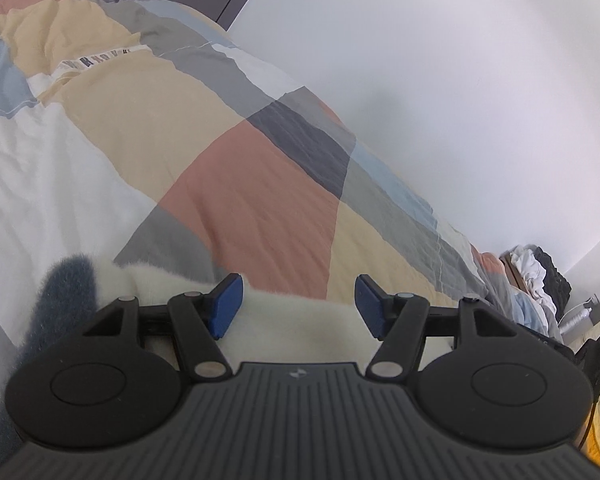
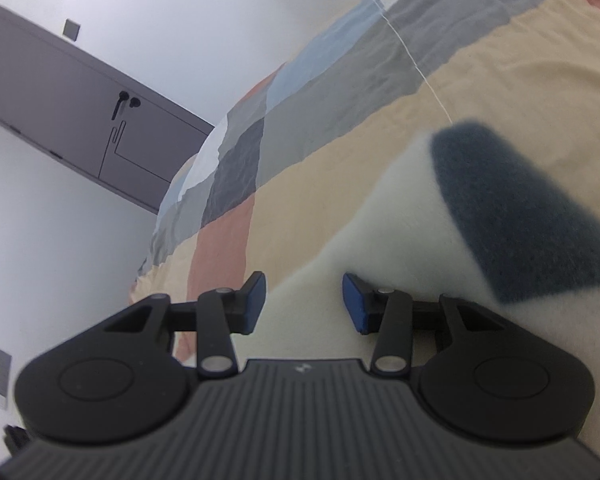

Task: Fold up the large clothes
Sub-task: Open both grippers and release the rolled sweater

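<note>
A white fleece garment (image 1: 160, 280) with a dark blue-grey patch (image 1: 64, 292) lies on a bed under a patchwork duvet (image 1: 240, 184). My left gripper (image 1: 299, 304) hangs low over the white fleece. Its blue pads (image 1: 228, 304) stand wide apart and press on nothing, so it is open. In the right wrist view the same garment (image 2: 380, 232) spreads to the right, its dark patch (image 2: 520, 208) ahead of the right finger. My right gripper (image 2: 305, 302) is over the fleece's left edge. Its jaws are partly drawn in, with a clear gap and fleece below them.
A white wall runs along the bed's far side. A grey door (image 2: 80, 120) with a handle stands beyond the bed's end. A pile of dark and white clothes (image 1: 536, 276) sits at the bed's far corner. The bed edge drops off at the left (image 2: 148, 280).
</note>
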Available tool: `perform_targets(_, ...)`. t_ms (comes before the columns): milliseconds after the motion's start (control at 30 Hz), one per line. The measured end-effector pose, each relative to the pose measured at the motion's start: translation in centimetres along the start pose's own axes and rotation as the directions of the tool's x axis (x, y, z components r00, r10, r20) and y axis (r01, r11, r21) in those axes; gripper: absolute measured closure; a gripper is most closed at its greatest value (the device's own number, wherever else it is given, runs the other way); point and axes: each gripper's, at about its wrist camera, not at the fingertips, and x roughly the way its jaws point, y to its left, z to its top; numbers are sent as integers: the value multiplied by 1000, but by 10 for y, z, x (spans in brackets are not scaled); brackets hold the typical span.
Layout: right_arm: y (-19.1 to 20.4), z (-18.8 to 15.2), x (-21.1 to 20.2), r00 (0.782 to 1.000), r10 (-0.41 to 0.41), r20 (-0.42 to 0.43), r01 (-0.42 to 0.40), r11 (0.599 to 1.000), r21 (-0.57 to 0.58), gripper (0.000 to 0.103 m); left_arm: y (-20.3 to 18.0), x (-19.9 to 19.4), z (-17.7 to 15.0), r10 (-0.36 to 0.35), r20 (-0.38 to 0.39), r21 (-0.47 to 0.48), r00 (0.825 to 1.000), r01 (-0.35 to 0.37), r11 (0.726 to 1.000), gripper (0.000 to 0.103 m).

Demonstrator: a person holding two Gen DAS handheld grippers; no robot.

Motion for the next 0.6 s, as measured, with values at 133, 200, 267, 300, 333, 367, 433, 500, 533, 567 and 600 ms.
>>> perform_targets(133, 8, -1, -3, 1000, -18, -4, 18, 999, -35, 58, -1, -7, -1, -1, 0, 11, 1000, 1, 1000, 36)
perform_targets(200, 9, -1, -8, 1000, -20, -5, 20, 999, -44, 58, -4, -14, -2, 1, 2, 16, 1000, -1, 1000, 35)
perform_targets(267, 12, -1, -14, 1000, -27, -8, 27, 998, -62, 57, -8, -22, -2, 6, 5, 33, 1000, -6, 999, 35)
perform_targets(300, 15, -2, -17, 999, -35, -6, 34, 996, -78, 57, -9, -27, -3, 12, 8, 37, 1000, -12, 999, 35)
perform_targets(333, 19, -3, -22, 999, -46, -4, 45, 994, -100, 56, -10, -32, -4, 16, 11, 39, 1000, -16, 999, 35)
perform_targets(367, 24, -3, -26, 998, -59, -5, 58, 990, -128, 56, -12, -38, -5, 22, 13, 43, 1000, -23, 999, 35)
perform_targets(433, 34, -4, -36, 995, -97, 13, 98, 977, -190, 55, -18, -50, -7, 49, 24, 76, 999, -51, 996, 34)
perform_targets(500, 42, -5, -49, 992, -121, 41, 128, 958, -256, 46, -24, -62, -10, 89, 42, 120, 995, -94, 988, 33)
perform_targets(533, 46, -5, -54, 991, -125, 44, 132, 947, -292, 28, -26, -69, -11, 106, 55, 136, 993, -112, 984, 31)
perform_targets(567, 49, -5, -59, 991, -128, 51, 137, 937, -322, 18, -27, -75, -12, 120, 68, 152, 990, -129, 980, 31)
perform_targets(600, 51, -6, -66, 989, -130, 73, 148, 928, -342, 17, -28, -82, -13, 138, 87, 170, 987, -151, 974, 30)
